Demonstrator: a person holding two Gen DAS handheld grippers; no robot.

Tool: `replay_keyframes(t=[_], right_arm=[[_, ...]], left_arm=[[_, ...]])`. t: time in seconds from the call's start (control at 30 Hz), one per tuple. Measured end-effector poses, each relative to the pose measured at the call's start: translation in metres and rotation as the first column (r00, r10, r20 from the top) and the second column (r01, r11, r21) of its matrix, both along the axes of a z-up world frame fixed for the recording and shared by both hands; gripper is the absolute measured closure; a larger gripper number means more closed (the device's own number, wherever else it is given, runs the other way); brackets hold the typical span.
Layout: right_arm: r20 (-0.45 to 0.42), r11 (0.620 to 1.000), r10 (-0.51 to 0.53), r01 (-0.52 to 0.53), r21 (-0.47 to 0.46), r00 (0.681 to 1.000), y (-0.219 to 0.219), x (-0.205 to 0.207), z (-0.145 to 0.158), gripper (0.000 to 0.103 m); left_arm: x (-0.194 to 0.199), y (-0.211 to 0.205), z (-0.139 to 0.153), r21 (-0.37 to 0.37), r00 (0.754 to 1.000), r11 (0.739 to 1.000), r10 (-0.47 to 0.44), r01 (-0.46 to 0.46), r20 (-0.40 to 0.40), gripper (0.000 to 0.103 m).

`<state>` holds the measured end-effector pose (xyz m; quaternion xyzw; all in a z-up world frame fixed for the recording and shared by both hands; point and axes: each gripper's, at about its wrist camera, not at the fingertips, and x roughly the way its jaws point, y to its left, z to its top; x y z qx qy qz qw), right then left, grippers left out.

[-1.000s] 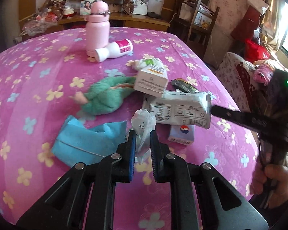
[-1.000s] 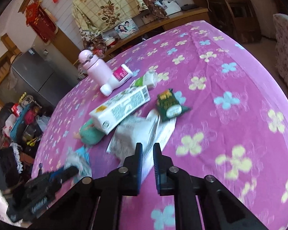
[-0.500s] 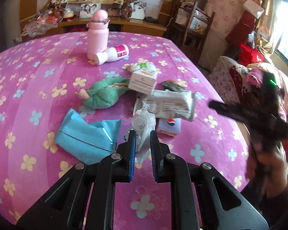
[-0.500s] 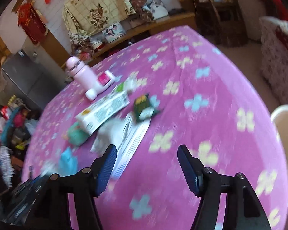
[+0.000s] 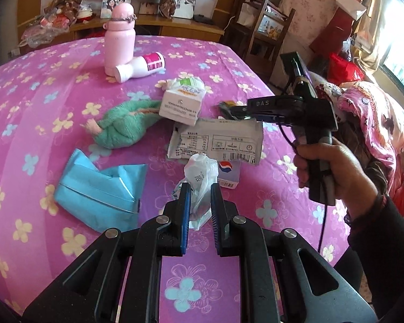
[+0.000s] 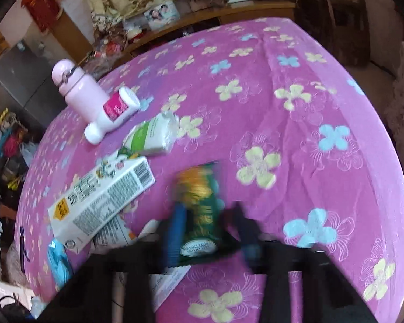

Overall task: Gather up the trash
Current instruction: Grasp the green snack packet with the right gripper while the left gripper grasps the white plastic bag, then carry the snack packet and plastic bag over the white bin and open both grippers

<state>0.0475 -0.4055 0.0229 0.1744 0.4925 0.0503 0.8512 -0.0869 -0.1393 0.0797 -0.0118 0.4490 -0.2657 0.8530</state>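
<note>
Left wrist: plastic wrapper (image 5: 199, 188) pinched in left gripper (image 5: 199, 210) (above tablecloth (image 5: 67, 102)).

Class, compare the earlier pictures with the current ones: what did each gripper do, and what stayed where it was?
The right gripper opened, let go of the white wrapper, and moved forward to straddle the green snack packet; blur hides any contact. The left gripper stayed shut on the clear plastic bag. The pink bottle, carton and blue pack stayed put.

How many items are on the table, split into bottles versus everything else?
Bottles: 2 – pink flask, white bottle
Cartons/boxes: 2 – carton, Pepsi box
Wrappers/packets: 5 – clear, grey, blue, green-white, green
Plush toy: 1
Total: 10
</note>
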Motion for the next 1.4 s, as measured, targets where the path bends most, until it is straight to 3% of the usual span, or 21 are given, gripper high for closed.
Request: replay_keyframes(t=[0.13, 0.63, 1.4], right_arm=[[0.059, 0.999, -0.003, 0.006, -0.051, 0.998, -0.005, -0.030, 0.012, 0.083], [0.146, 0.995, -0.094, 0.095, -0.004, 0.985, -0.045, -0.191, 0.047, 0.083], [0.139, 0.941, -0.334, 0.339, -0.010, 0.932, -0.157, -0.295, 0.041, 0.083]], left_arm=[[-0.002, -0.008, -0.002, -0.008, 1.000, 1.000, -0.010, 0.010, -0.006, 0.091], [-0.044, -0.079, 0.006, 0.000, 0.991, 0.992, -0.129, 0.129, 0.018, 0.091], [-0.077, -0.222, 0.006, 0.044, 0.942, 0.943, -0.331, 0.329, 0.050, 0.091]])
